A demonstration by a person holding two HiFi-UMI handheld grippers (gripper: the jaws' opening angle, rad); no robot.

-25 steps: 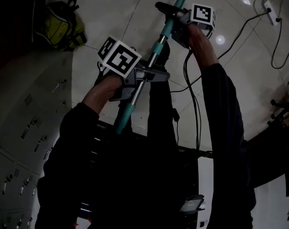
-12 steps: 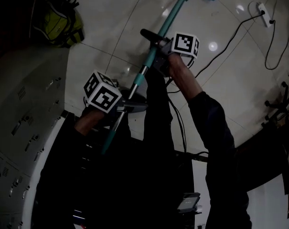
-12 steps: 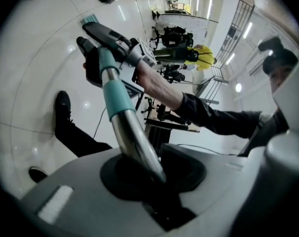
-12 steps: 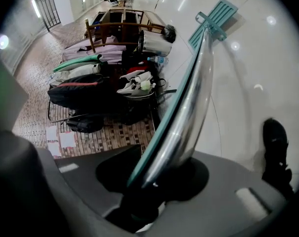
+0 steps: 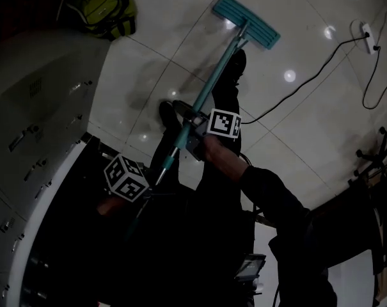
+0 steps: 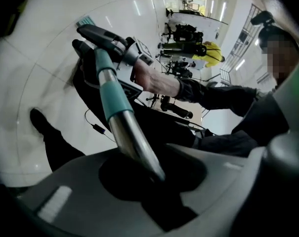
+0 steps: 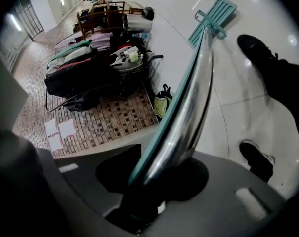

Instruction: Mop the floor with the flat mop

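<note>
Left gripper [image 5: 153, 183] and right gripper [image 5: 190, 132] both clamp the mop pole [image 5: 213, 82]; the mop head [image 5: 245, 22] lies straight ahead, nearer the right.

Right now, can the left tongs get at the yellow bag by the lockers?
Probably not. The left tongs are shut on the pole, and the bag lies well away, at the far end of the lockers. They would need to let go, and the person would need to step nearer.

Glossy pale tiled floor [image 5: 148, 62], perhaps grey lockers [image 5: 39, 107] alongside.
</note>
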